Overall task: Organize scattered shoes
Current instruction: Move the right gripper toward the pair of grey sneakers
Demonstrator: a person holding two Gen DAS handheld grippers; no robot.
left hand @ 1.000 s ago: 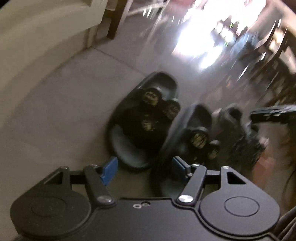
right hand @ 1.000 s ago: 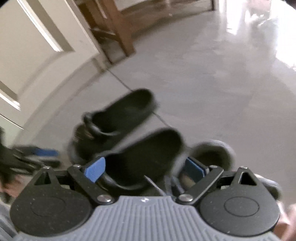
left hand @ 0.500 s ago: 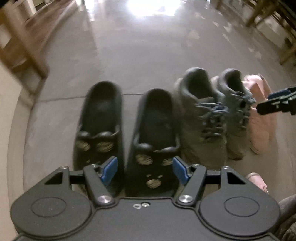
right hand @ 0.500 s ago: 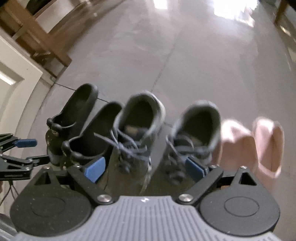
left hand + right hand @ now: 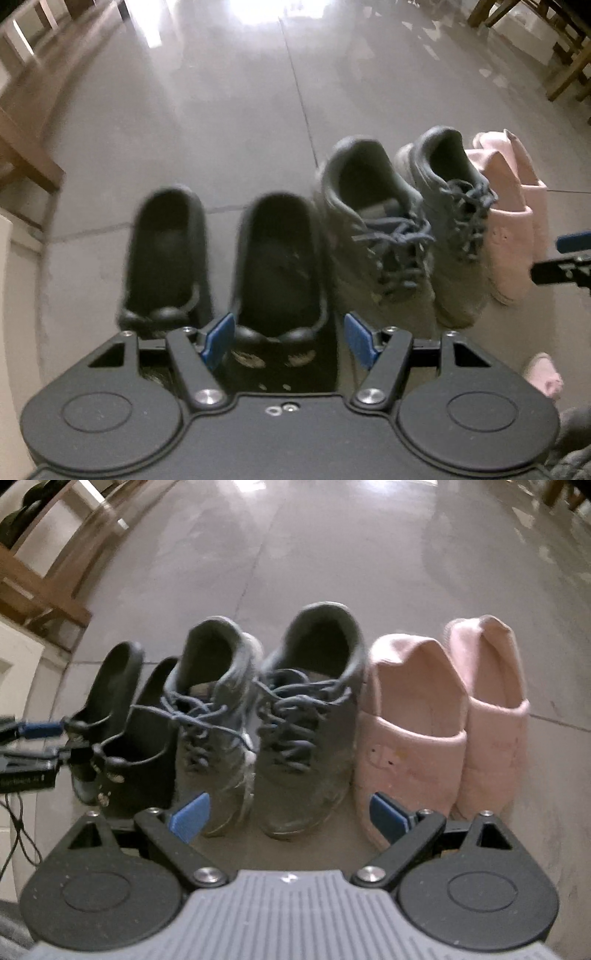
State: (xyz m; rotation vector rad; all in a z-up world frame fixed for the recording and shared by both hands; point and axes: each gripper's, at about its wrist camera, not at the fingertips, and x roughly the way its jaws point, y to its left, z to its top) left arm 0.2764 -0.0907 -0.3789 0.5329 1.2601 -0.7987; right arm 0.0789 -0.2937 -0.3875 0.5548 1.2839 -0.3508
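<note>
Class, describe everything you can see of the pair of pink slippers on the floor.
The pair of soft pink fabric slippers stands upright, side by side, at the right end of the shoe row on the grey tiled floor. Each has a closed padded front and a heel flap standing up in a point. Faint small marks show on the left one's front. It sits right against the neighbouring grey lace-up sneaker. Neither tool touches them.

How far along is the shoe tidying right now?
Mostly done: black clogs, grey sneakers and pink slippers stand paired in one row on the floor. Nothing is in hand; the left gripper and right gripper are open. Little visibly remains, perhaps squaring the clogs.
</note>
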